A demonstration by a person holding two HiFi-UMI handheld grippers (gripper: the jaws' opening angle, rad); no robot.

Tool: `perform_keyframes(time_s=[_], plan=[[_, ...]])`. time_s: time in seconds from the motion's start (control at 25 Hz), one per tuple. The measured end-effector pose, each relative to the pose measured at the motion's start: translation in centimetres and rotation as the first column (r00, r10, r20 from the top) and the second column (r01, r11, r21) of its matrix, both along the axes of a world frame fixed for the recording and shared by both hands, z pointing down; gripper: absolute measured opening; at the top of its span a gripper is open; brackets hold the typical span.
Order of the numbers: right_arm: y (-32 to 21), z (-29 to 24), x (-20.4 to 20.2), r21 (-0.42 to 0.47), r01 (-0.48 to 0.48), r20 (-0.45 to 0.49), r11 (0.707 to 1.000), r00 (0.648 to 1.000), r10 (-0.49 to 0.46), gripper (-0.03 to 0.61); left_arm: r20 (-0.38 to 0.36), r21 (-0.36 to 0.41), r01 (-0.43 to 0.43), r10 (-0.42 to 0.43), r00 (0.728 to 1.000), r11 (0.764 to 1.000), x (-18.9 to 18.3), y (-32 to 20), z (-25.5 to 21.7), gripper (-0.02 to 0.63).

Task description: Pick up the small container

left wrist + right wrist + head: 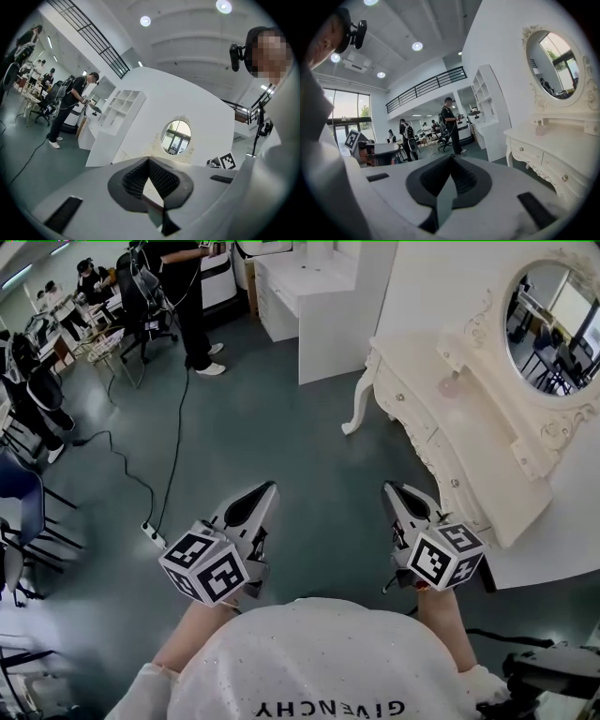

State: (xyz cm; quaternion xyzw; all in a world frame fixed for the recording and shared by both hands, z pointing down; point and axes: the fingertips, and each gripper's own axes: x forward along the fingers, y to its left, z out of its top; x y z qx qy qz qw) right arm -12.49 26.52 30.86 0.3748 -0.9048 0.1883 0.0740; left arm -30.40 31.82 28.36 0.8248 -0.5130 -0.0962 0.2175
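Both claws hang in front of the person over bare floor (309,474), short of the white surface (412,367) that stands to the right under an oval mirror (553,315). The left claw (265,491) is closed tip to tip with nothing in it; its own view shows the two jaws meeting. The right claw (394,491) is likewise pinched together and empty. The container (452,386) looks like a small pale pink bottle, though it is too small to be sure. It stands on the surface near the back ledge, below the mirror, well apart from both claws. The right claw is the nearer one and tilts slightly down, which suits a reach from that side. Claws carried closed and roughly level read as an approach posture. On that reading the pick has not begun, and the right claw must spread before it can take the container.
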Motion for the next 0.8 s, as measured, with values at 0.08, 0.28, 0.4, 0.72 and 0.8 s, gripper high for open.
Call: perform_keyframes(time_s=[0.08, 0.28, 0.4, 0.72, 0.8], plan=[[-0.4, -0.1, -1.0, 0.006, 0.003, -0.001, 1.000, 1.000, -0.003, 0.002, 0.005, -0.001, -0.002, 0.002, 1.000, 1.000, -0.8, -0.2, 0.0, 0.000], [-1.0, 1.4, -1.8, -0.016, 0.005, -0.059, 1.000, 0.998, -0.006, 0.002, -0.023, -0.011, 0.003, -0.003, 1.000, 1.000, -2.3, -1.4, 0.9, 0.000], [-2.0, 2.3, -0.9, -0.041, -0.020, -0.075, 0.999, 0.997, 0.017, 0.002, -0.077, -0.004, -0.020, 0.020, 0.997, 1.000, -1.8, -2.6, 1.2, 0.000], [-8.7, 3.4, 0.1, -0.061, -0.047, -0.045, 0.997, 0.998, 0.044, 0.002, -0.026, -0.053, -0.016, 0.015, 1.000, 0.998, -0.8, -8.7, 3.0, 0.000], [-11.1, 3.1, -0.2, -0.049, -0.040, -0.036, 0.998, 0.999, 0.038, 0.002, -0.017, -0.047, -0.006, 0.005, 1.000, 0.999, -1.2, -10.4, 2.7, 0.000]])
